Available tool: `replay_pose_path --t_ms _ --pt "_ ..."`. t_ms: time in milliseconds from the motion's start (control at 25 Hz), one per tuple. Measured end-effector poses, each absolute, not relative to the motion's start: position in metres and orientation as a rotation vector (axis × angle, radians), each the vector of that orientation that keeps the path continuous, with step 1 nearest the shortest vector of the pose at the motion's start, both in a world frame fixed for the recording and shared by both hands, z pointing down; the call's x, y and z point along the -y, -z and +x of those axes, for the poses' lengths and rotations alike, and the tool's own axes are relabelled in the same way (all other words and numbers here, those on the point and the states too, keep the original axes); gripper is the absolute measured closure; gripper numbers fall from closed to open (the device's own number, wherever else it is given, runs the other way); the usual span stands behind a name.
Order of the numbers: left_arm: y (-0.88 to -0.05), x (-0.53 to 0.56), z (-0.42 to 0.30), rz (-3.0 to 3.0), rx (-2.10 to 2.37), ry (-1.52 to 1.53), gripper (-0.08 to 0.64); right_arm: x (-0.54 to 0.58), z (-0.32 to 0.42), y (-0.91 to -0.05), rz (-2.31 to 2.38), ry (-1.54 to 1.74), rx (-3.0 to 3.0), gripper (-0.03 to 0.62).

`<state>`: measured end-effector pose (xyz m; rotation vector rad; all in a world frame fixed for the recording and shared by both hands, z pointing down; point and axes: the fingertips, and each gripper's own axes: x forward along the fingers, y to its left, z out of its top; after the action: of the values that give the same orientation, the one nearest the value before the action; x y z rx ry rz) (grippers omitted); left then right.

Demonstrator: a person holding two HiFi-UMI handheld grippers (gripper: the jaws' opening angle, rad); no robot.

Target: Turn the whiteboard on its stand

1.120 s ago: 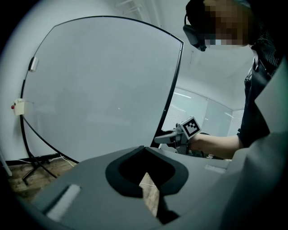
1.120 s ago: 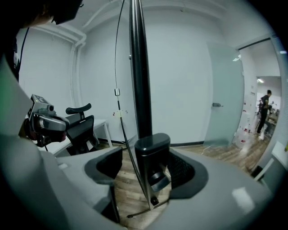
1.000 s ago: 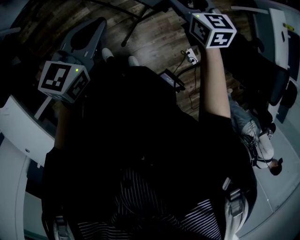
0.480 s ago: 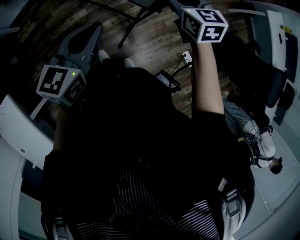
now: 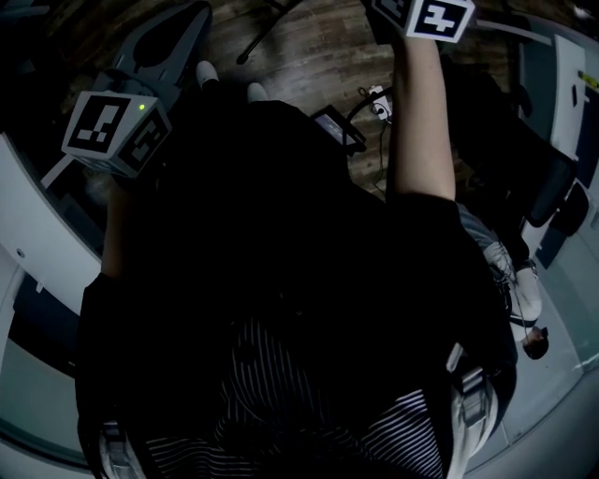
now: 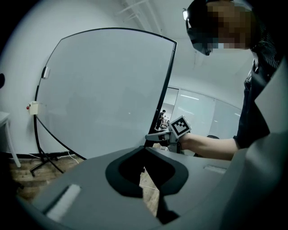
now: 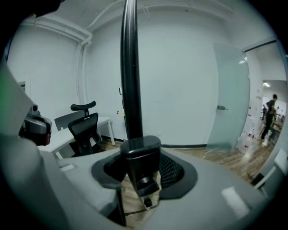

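The whiteboard (image 6: pixel 103 94) stands upright in its black frame on a wheeled stand (image 6: pixel 42 157), filling the left gripper view. My right gripper (image 6: pixel 155 136) is at the board's right edge. In the right gripper view its jaws (image 7: pixel 141 179) have just been closing and now press on a black fitting (image 7: pixel 140 161) at the foot of the frame bar (image 7: pixel 130 67). My left gripper (image 6: pixel 145 155) is shut with nothing in it and stays apart from the board. In the head view it (image 5: pixel 192 19) points away over the wooden floor, and only the right gripper's marker cube (image 5: pixel 435 14) shows.
A black office chair (image 7: pixel 85 126) and a white desk (image 7: pixel 104 121) stand behind the frame bar. A glass door (image 7: pixel 229 99) is to the right, with a person (image 7: pixel 269 112) far off. A power strip (image 5: pixel 379 101) and cables lie on the floor. Another person (image 5: pixel 524 299) stands at the right.
In the head view both marker cubes have drifted up the picture. The right one now sits half cut off at the top edge, and the left one has moved slightly left.
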<state>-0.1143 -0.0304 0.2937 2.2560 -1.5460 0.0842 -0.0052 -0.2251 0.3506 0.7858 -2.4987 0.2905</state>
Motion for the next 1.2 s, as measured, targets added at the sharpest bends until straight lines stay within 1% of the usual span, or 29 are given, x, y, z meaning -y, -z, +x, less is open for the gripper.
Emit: replay_pose_path --t_ms 400,800,1200 --pt "-0.291 0.029 -0.112 2.252 1.539 -0.071 0.560 0.193 -0.017 -0.361 0.733 -0.307 2.470 0.406" --pt "-0.293 0.030 -0.111 2.240 1.517 -0.031 0.560 0.169 0.009 -0.363 0.776 -0.345 2.404 0.407" --pt "-0.287 0.031 -0.112 2.282 1.528 -0.021 0.560 0.150 0.009 -0.365 0.812 -0.375 2.391 0.408"
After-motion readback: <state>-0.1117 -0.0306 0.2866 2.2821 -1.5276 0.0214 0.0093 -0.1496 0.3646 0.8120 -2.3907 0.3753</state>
